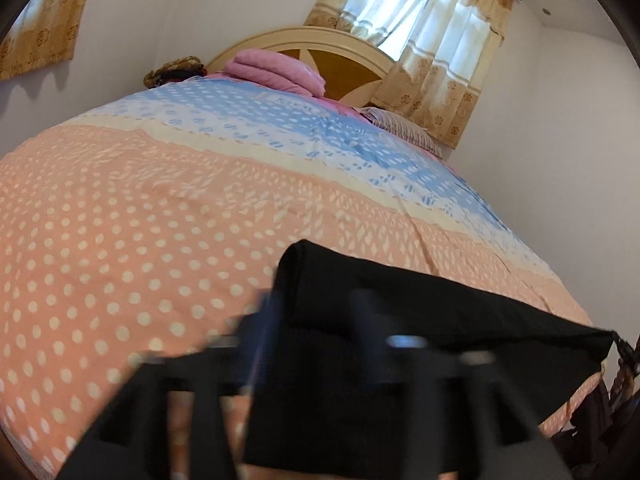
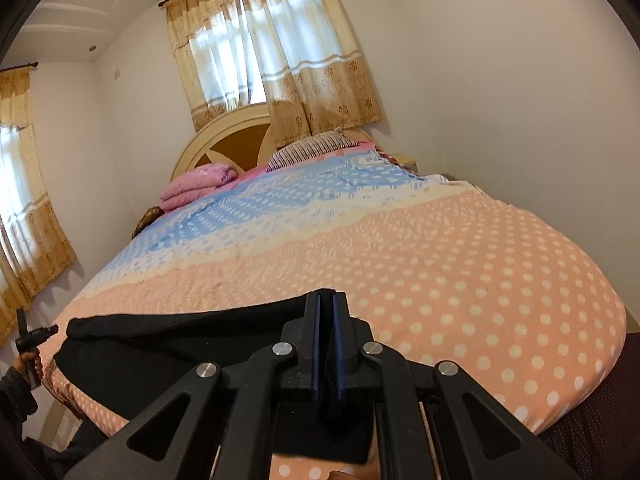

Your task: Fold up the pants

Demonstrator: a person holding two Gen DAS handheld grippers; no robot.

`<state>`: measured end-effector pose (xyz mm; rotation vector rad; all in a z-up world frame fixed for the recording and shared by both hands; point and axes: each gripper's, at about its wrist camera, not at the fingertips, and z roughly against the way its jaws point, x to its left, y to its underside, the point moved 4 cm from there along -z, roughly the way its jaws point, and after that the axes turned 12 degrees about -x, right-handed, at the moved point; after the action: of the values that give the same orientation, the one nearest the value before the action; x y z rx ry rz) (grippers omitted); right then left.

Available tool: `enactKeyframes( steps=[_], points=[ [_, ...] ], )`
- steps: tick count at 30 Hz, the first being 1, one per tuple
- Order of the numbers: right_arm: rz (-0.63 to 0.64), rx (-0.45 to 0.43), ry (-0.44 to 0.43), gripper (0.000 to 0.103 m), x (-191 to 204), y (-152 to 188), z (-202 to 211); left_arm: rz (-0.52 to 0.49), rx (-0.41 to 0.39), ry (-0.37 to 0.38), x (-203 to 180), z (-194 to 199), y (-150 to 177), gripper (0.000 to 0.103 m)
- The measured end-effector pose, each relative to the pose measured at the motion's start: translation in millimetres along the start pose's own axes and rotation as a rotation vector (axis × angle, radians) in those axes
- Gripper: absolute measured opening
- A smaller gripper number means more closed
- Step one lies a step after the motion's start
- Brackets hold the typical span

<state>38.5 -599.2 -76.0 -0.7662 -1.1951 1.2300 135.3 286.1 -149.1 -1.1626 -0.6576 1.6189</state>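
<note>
Pants (image 2: 168,344) lie along the bed's (image 2: 460,280) near edge; right gripper (image 2: 327,300) pinches one end, left gripper (image 1: 316,304) stands wide, cloth between its fingers. Next, regrip and fold.

The black pants (image 2: 168,344) lie folded across the near end of the bed. One corner sits pinched between shut tongs.

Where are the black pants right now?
The black pants lie at the polka-dot bedspread's near edge, one end pinched in the right hand-held gripper.

A home bedroom: a bed (image 2: 460,260) with an arched headboard (image 2: 224,140), folded pink blanket (image 2: 196,188), curtained window (image 2: 264,52).
</note>
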Motion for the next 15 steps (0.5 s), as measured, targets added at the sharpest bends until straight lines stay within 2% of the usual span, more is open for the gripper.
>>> enactKeyframes(
  steps=[1, 7, 8, 9, 11, 12, 14, 15],
  points=[
    [-0.002, 0.003, 0.001, 0.006, 0, 2, 0, -0.003, -0.011, -0.004, -1, -1, 0, 0.078],
    [-0.015, 0.013, 0.013, 0.006, -6, 8, -4, -0.043, 0.043, 0.003, -13, -28, -2, 0.078],
    [-0.016, 0.013, 0.015, 0.006, -7, 9, -4, -0.063, 0.075, -0.014, -15, -36, -1, 0.075],
    [-0.018, 0.014, 0.016, 0.006, -7, 10, -5, -0.072, 0.094, -0.026, -15, -40, 1, 0.068],
    [-0.019, 0.017, 0.021, 0.006, -8, 11, -6, -0.077, 0.138, -0.03, -16, -51, 7, 0.041],
    [-0.02, 0.018, 0.023, 0.006, -9, 12, -7, -0.088, 0.152, -0.048, -16, -53, 10, 0.037],
    [-0.019, 0.021, 0.028, 0.006, -9, 14, -8, -0.099, 0.174, -0.043, -17, -55, 15, 0.014],
    [-0.017, 0.022, 0.029, 0.006, -10, 14, -9, -0.105, 0.173, -0.038, -18, -53, 15, 0.012]
  ],
)
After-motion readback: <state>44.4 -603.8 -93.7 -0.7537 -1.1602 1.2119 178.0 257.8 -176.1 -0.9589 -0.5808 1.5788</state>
